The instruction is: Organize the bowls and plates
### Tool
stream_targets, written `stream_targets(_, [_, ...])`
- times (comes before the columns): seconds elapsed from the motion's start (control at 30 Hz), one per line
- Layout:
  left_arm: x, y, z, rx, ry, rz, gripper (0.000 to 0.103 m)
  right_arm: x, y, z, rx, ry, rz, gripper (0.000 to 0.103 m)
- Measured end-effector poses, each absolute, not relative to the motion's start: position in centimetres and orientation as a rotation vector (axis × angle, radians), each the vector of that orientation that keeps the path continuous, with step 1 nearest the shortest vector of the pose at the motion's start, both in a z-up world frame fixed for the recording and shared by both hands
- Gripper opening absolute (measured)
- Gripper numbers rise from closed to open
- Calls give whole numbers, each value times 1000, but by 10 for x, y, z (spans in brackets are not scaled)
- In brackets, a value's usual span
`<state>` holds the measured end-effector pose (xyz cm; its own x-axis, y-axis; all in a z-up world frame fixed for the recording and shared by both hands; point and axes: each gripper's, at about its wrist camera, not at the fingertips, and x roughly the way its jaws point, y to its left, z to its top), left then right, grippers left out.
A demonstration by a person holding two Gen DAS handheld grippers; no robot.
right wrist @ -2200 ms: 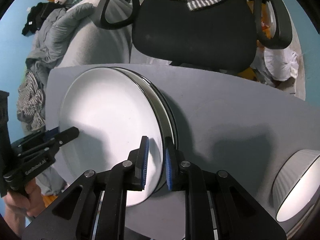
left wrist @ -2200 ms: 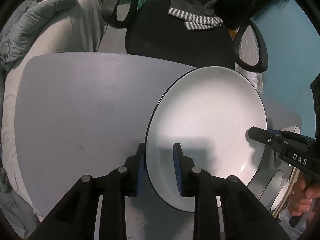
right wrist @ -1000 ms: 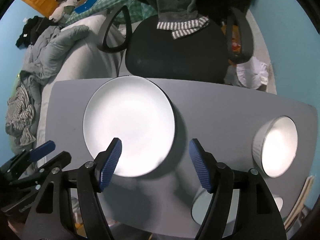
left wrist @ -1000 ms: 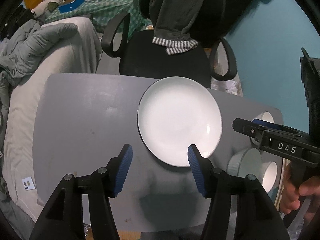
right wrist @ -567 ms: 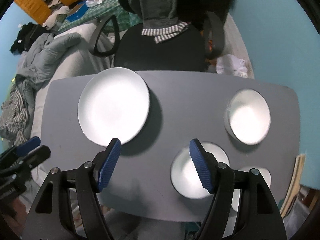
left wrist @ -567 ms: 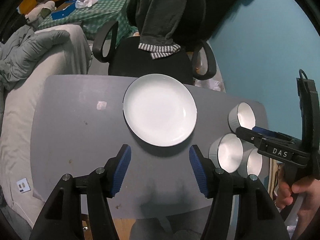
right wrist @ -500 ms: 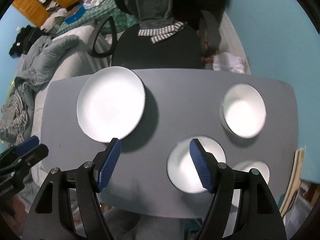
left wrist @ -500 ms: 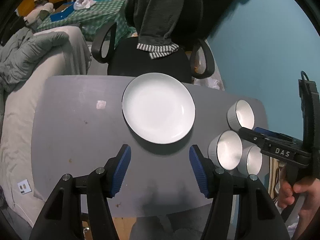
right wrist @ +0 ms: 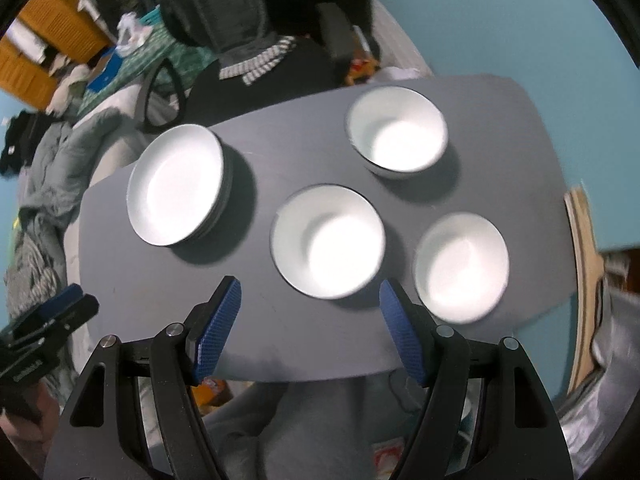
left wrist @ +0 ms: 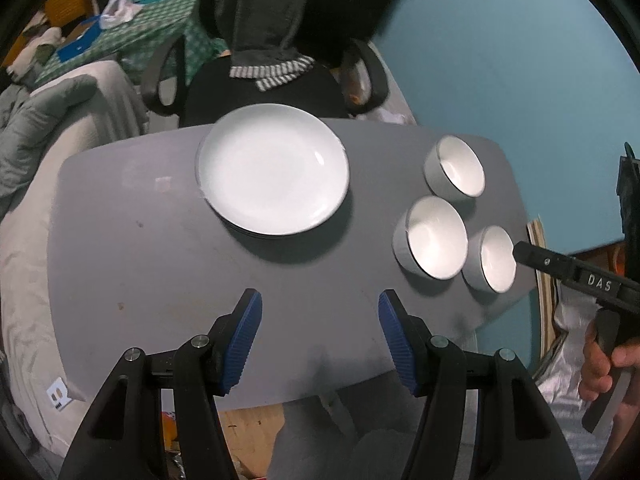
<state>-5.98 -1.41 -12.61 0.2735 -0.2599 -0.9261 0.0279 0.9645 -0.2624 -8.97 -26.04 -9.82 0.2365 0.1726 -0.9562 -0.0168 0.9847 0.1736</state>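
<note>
A stack of white plates [left wrist: 274, 174] [right wrist: 176, 190] lies on the grey table [left wrist: 160, 264] [right wrist: 264, 152], toward its far left. Three white bowls stand upright to the right: a far one [left wrist: 456, 168] [right wrist: 398, 136], a middle one [left wrist: 434, 238] [right wrist: 328, 240] and a near right one [left wrist: 494, 258] [right wrist: 460, 266]. My left gripper [left wrist: 320, 334] hangs open high above the table's near edge, nothing between its blue pads. My right gripper [right wrist: 310, 326] is open too, above the near edge in front of the middle bowl. Its black body [left wrist: 572, 276] shows at the right of the left wrist view.
A black office chair [left wrist: 260, 88] draped with dark clothing stands behind the table. A grey bed with bedding [left wrist: 48, 132] runs along the left. A blue wall [left wrist: 500, 60] lies to the right, with a wooden board [right wrist: 584, 240] by the table's right edge.
Both grippers let go of the plate onto the stack, opened wide, and drew up and back. The right one shifted right, so all three bowls came into view.
</note>
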Motion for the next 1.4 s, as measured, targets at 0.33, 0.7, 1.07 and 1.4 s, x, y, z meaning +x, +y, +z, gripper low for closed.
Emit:
stream_targets(0.33, [-62, -48, -124, -160, 1284, -289, 62, -112, -295, -91, 192, 1302, 53, 72])
stream_targets(0.7, [-54, -88, -111, -85, 1235, -305, 67, -119, -316, -84, 131, 1269, -11, 73])
stream_targets(1.07, [-30, -119, -141, -52, 1283, -250, 67, -89, -324, -113, 76, 1299, 54, 74])
stream_targets(1.4, [-10, -138, -183, -116, 1341, -175, 67, -46, -311, -148, -27, 1304, 231, 74])
